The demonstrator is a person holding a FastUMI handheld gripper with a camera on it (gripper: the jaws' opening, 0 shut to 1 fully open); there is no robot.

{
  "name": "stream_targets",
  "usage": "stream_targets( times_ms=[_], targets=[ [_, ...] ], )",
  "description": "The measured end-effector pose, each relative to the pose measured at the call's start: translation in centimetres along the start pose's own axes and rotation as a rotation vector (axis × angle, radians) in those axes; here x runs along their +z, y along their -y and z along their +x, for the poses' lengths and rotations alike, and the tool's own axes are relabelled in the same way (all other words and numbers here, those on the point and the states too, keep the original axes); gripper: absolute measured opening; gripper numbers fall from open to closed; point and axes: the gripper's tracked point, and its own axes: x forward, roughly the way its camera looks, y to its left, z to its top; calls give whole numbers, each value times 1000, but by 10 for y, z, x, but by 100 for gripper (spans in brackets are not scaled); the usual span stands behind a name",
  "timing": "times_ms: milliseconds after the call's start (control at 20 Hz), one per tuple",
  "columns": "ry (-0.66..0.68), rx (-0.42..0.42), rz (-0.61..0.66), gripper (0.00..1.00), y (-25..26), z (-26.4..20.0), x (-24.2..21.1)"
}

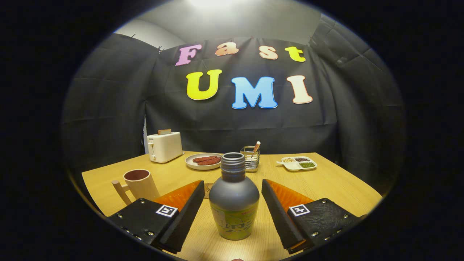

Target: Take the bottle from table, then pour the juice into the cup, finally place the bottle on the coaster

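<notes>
A dark grey bottle (234,197) with a green label and an uncapped neck stands upright on the wooden table (337,185). It sits between my two fingers, with a small gap on each side. My gripper (233,183) is open around it, and neither finger presses on it. A beige cup (140,183) with a wooden handle stands to the left, just beyond the left finger. A sliver of the round coaster (208,189) peeks out between the left fingertip and the bottle; the finger and the bottle hide most of it.
At the back of the table stand a white toaster (165,146) with a slice of bread, a plate of sausages (204,161), a wire holder (250,158) and a divided white dish (298,163). The table's right edge is close.
</notes>
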Motion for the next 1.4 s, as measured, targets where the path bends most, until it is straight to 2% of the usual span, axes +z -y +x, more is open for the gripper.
stream_targets(
  times_ms=[650,1100,1200,1400],
  targets=[
    [-142,-4,-14,96,0,3,-50],
    [-208,-23,24,96,4,3,-69],
    [-206,-30,26,81,5,2,-68],
    [-214,-38,30,79,6,4,-69]
  ],
)
